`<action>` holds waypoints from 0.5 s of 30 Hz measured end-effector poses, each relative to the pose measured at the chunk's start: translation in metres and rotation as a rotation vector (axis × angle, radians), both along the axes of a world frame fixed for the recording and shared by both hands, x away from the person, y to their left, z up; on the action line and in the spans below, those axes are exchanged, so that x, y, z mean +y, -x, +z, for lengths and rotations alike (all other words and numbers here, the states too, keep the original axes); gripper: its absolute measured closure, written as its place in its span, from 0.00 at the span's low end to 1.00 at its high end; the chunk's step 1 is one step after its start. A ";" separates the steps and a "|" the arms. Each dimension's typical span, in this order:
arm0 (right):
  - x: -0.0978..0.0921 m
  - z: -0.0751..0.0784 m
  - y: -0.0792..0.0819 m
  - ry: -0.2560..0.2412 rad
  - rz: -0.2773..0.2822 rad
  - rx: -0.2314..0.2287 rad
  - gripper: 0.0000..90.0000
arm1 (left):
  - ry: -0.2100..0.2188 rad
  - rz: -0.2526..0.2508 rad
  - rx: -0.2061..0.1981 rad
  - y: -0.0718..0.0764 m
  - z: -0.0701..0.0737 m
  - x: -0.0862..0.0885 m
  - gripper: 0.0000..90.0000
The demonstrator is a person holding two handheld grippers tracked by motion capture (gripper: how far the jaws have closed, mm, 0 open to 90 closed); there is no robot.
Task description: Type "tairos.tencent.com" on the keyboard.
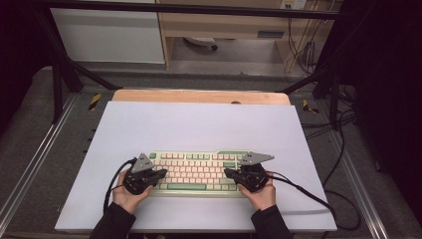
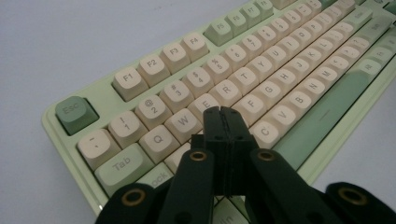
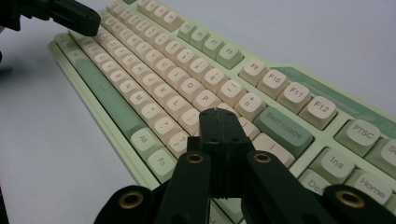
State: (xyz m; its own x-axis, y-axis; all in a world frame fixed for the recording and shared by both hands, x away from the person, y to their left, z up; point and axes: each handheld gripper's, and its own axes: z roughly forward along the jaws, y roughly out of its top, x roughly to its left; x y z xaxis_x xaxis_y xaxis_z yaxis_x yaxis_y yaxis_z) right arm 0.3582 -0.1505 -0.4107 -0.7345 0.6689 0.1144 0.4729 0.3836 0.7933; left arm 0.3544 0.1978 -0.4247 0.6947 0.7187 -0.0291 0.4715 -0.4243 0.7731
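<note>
Black jaws of the left gripper [image 2: 223, 112] are clenched tip to tip on nothing, poised over the letter keys near E and D; the right gripper [image 3: 219, 113] is likewise pressed closed, above the keys beside Backspace [image 3: 284, 130]. Both hover at opposite ends of the green-and-cream keyboard [image 1: 196, 172], which lies near the front edge of the white sheet [image 1: 199, 124]. Pressing well probably means descending squarely onto one keycap
</note>
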 end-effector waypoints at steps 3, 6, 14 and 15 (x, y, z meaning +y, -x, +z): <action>0.000 0.000 0.000 0.001 0.001 0.000 1.00 | -0.013 0.002 0.000 -0.001 -0.001 -0.002 1.00; 0.000 -0.001 0.000 0.006 0.001 0.003 1.00 | -0.014 0.005 0.001 -0.002 -0.002 -0.002 1.00; 0.001 -0.002 0.000 0.011 0.005 0.004 1.00 | -0.020 0.006 -0.002 -0.004 -0.005 -0.003 1.00; 0.001 -0.002 0.000 0.012 0.005 0.005 1.00 | -0.025 0.007 -0.002 -0.004 -0.005 -0.003 1.00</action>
